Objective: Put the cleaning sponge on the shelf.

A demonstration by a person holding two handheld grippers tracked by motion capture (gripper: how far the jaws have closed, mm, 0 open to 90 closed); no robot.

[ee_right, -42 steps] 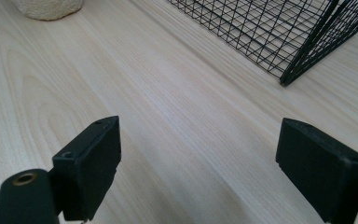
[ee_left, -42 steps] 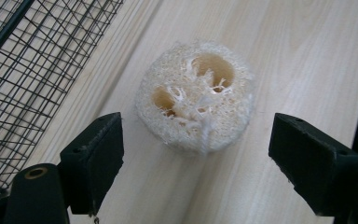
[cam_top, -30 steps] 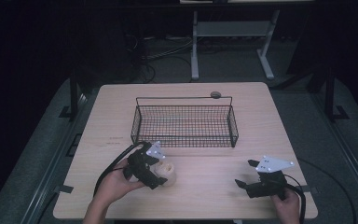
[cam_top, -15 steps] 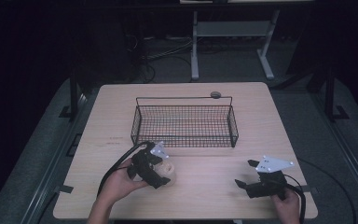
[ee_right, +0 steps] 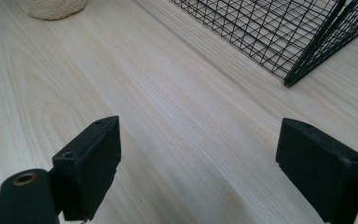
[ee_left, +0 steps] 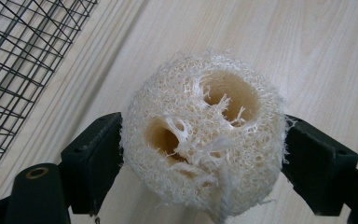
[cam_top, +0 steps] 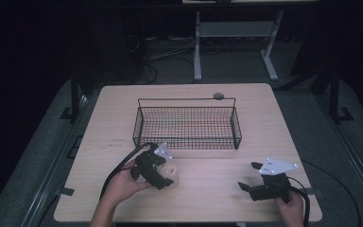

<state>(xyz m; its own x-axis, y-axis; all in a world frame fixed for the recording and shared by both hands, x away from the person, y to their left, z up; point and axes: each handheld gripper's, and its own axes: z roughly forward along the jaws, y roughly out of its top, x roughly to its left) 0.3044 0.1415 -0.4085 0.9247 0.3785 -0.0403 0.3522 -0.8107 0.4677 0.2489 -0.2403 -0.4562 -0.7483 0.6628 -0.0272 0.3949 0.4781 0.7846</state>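
Pale wood grain runs across the desk [cam_top: 203, 194] on which we work, and nearest to us our two hands come in from the bottom edge of the high view. Our left gripper [ee_left: 200, 154] has its jaws clamped on a loofah sponge [ee_left: 204, 135], one black jaw pressed into each flank of it; in the left gripper view we see its coarse cream fibre and two hollow channels opening toward the camera. From above, the sponge [cam_top: 169, 174] sits at the front left part of the desk, beside our left hand [cam_top: 123, 184].

Our right gripper [cam_top: 250, 177] rests low at the front right, well apart from the sponge, held by our right hand [cam_top: 290, 208]. Its jaws stand wide apart with bare desk between them in the right gripper view.

Farther back, a black wire basket [cam_top: 187, 124] stands at the middle of the desk. A small round dark thing [cam_top: 218, 96] lies just behind the basket, too small for us to tell. Beyond the desk we see a dim floor with cables and a white metal stand [cam_top: 234, 33].
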